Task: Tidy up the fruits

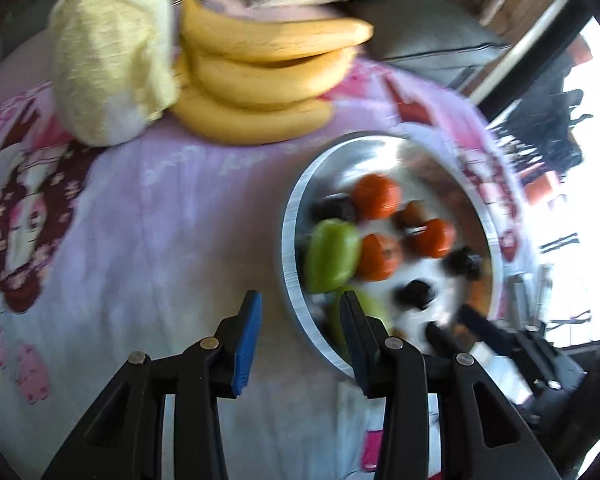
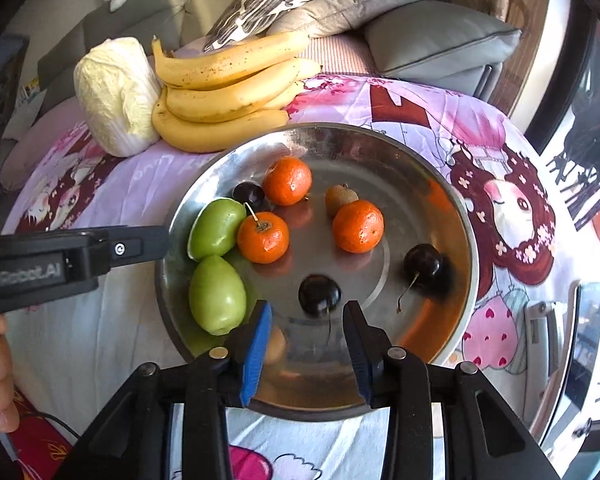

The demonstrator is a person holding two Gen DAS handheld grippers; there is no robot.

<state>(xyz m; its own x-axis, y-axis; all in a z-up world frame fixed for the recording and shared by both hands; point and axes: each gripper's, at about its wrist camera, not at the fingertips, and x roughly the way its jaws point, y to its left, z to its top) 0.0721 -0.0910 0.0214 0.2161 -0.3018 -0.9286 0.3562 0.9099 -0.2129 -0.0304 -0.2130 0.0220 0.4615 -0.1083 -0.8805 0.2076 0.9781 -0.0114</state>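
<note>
At the far left a pale cabbage (image 2: 114,96) lies on the patterned cloth (image 2: 420,108), touching a bunch of bananas (image 2: 224,92) whose long axes run left to right, tips pointing right. The left gripper (image 1: 300,320) hangs with jaws parted and nothing between them, straddling the left rim of the steel bowl (image 2: 466,248). In the bowl, two green fruits (image 2: 216,232) lie at the left, long axes roughly near to far. The right gripper (image 2: 307,330) stands released over the bowl's near part; a dark cherry (image 2: 319,294) lies just beyond its fingertips, untouched, its stem trailing into the gap between them.
</note>
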